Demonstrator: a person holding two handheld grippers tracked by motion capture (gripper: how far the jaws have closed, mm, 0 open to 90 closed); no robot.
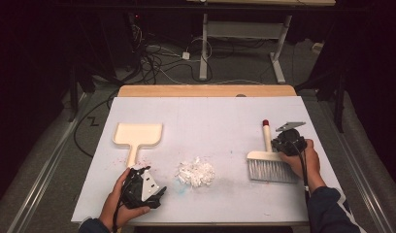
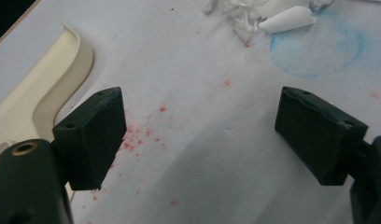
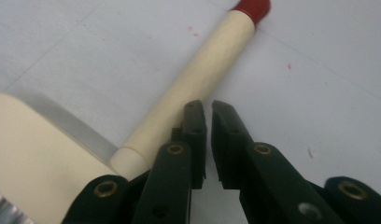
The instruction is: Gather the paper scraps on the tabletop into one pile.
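We see the brush (image 1: 270, 160) lying at the table's (image 1: 210, 116) right, bristles toward us, near the paper scraps (image 1: 196, 173). Our right hand (image 1: 303, 158) rests by its handle, the right gripper (image 3: 208, 109) pressed together just beside it, holding nothing. The left gripper (image 2: 198, 135) stands spread beside the dustpan (image 1: 138, 135).

My cream brush (image 1: 270, 160) lies flat at the table's right, grey bristles toward me, red-tipped handle pointing away.
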